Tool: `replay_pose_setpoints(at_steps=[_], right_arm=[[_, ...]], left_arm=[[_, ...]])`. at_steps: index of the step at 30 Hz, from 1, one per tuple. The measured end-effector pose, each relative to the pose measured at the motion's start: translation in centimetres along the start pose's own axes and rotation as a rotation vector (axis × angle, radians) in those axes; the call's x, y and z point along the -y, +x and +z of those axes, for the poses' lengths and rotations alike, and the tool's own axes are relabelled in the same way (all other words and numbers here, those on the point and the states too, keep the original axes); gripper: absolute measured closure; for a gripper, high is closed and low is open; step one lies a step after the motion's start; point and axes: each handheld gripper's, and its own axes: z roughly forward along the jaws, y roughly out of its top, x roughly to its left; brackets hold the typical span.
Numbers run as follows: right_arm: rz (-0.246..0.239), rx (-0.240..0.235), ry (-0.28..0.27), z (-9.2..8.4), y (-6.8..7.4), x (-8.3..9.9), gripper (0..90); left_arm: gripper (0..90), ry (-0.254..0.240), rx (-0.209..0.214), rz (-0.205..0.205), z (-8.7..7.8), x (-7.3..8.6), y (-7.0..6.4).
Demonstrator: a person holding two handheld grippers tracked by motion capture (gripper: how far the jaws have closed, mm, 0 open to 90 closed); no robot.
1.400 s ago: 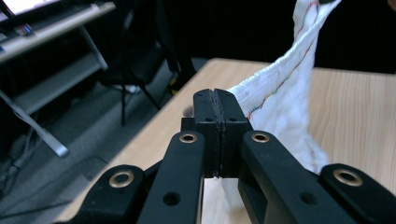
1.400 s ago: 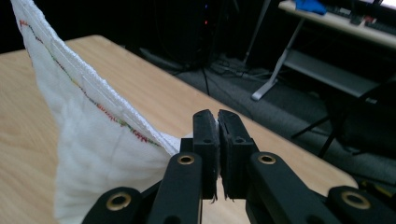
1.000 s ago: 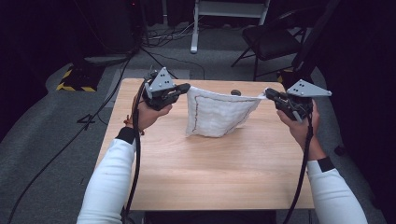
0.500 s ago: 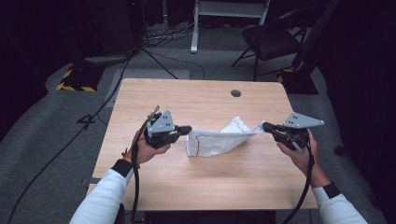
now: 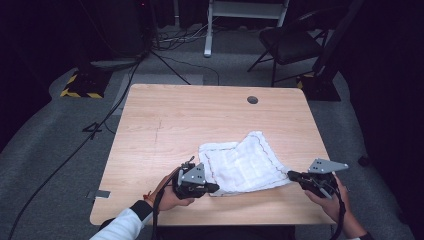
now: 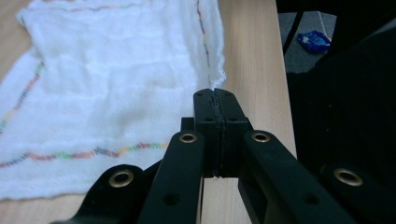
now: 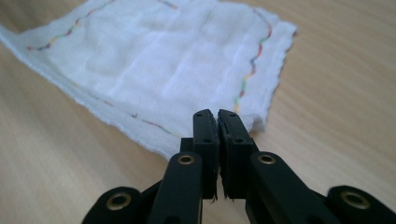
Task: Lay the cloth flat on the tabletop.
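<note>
From my seat the far half of the counter [image 5: 200, 115] lies bare, so I have open wood there apart from a small dark round hole [image 5: 252, 100] near the far right. The white cloth [image 5: 242, 162] spreads flat over the near middle, between my left gripper [image 5: 212, 188] and right gripper [image 5: 291, 175]. Bare wood runs along the counter's left side.

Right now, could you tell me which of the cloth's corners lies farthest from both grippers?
The far corner of the white cloth, pointing toward the table's round hole; the near corners sit at the left gripper and right gripper.
</note>
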Motion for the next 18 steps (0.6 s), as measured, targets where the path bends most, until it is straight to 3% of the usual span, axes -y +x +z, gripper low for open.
replay_pose_setpoints(at_steps=[2,3,5,7,10,11,12,14,15,16,17,18], right_arm=[[0.007,-0.01,0.007,-0.1,0.1,0.5,86.5],[0.025,-0.036,0.024,-0.3,0.5,1.5,86.5],[0.013,-0.035,0.067,-0.4,1.0,2.3,86.3],[0.018,-0.059,0.108,-0.2,1.4,3.0,85.3],[0.009,-0.051,0.13,0.0,1.8,3.3,70.8],[0.009,-0.051,0.13,0.0,1.8,3.3,70.8],[0.016,-0.037,0.107,-0.2,1.7,3.0,64.7],[0.033,-0.031,0.078,-0.4,1.3,2.4,56.0],[0.033,-0.031,0.078,-0.4,1.3,2.4,56.0],[0.038,-0.003,0.053,-0.3,0.7,1.6,52.4],[0.036,0.012,0.038,-0.1,0.3,1.0,50.7],[0.029,0.033,0.025,0.2,-0.1,0.4,49.2]], left_arm=[[88.9,0.006,0.003,-0.006,0.0,0.3,-0.1],[89.9,0.025,0.0,-0.015,0.1,0.9,-0.4],[90.0,0.061,-0.015,-0.012,0.1,1.6,-0.7],[89.3,0.072,-0.019,-0.038,0.2,2.2,-0.9],[79.0,0.081,-0.052,-0.049,0.0,2.6,-0.9],[77.0,0.081,-0.052,-0.049,0.0,2.6,-0.9],[71.9,0.059,-0.105,-0.08,-0.3,2.5,-0.4],[67.3,0.035,-0.152,-0.099,-0.7,2.3,0.7],[64.5,0.035,-0.152,-0.099,-0.7,2.3,0.7],[60.0,0.019,-0.235,-0.14,-0.9,2.1,2.0],[57.5,0.019,-0.235,-0.14,-0.9,2.1,2.0],[55.7,0.001,-0.291,-0.172,-0.9,1.7,3.7]])
